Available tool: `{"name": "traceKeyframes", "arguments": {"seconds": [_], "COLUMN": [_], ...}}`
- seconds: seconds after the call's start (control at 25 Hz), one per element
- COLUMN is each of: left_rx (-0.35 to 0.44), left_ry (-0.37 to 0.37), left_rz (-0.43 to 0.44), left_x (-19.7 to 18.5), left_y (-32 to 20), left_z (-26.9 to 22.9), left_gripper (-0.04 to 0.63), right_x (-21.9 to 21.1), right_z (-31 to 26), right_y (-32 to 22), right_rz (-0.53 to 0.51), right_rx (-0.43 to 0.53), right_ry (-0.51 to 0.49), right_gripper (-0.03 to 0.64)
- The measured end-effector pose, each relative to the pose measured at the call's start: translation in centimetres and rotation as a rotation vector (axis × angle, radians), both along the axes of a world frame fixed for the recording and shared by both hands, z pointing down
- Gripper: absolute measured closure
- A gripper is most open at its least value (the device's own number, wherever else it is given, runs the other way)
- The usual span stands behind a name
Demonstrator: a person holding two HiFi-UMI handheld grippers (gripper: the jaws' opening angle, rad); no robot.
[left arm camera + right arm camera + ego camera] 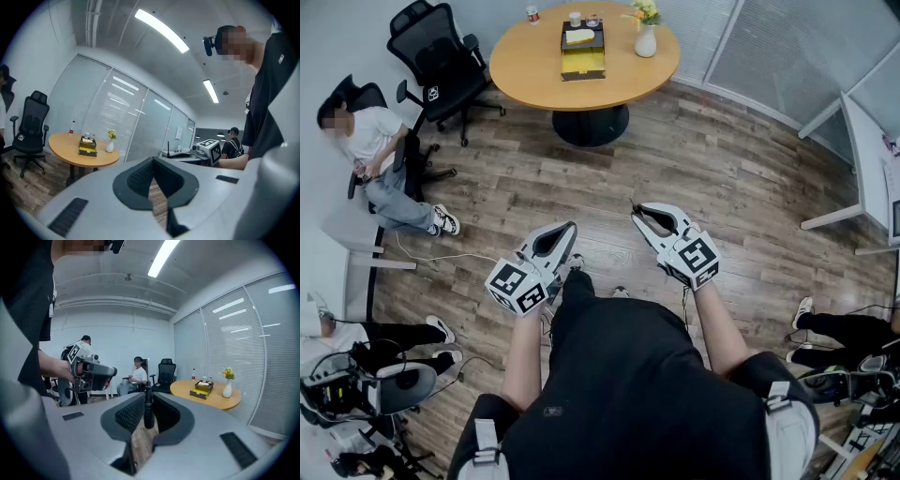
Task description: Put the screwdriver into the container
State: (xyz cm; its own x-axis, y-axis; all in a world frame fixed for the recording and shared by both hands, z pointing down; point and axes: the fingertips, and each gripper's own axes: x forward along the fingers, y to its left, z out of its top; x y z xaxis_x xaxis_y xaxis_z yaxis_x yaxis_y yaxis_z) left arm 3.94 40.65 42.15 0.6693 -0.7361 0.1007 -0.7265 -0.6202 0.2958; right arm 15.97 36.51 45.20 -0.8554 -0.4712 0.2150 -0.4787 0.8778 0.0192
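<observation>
Currently the screwdriver (148,409) is pinched by the right gripper (640,217), well apart from the container (583,52) on the table (520,66). The left gripper (568,231) is closed, empty. On the way over, the slim tool could be tilted or dropped.

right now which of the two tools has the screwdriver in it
The right tool: a dark screwdriver is clamped between its jaws. The left tool is shut on nothing.
</observation>
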Motion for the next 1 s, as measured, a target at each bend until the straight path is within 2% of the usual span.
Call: {"name": "traceKeyframes", "arguments": {"seconds": [0.32, 0.8, 1.0], "left_rx": [-0.004, 0.002, -0.021], "left_ry": [-0.017, 0.004, 0.018], "left_rz": [0.004, 0.008, 0.010], "left_x": [1.2, 0.0, -0.5], "left_y": [-0.2, -1.0, -1.7], "left_z": [-0.5, -0.5, 0.5], "left_gripper": [0.589, 0.589, 0.589], "right_x": [1.0, -0.8, -1.0], "right_z": [0.4, 0.5, 1.0], "right_y": [-0.2, -0.6, -1.0], "right_rz": [0.002, -0.004, 0.002], "right_rx": [-0.025, -0.027, -0.042], "right_ry": [0.000, 0.017, 0.022], "right_gripper": [0.563, 0.563, 0.563]}}
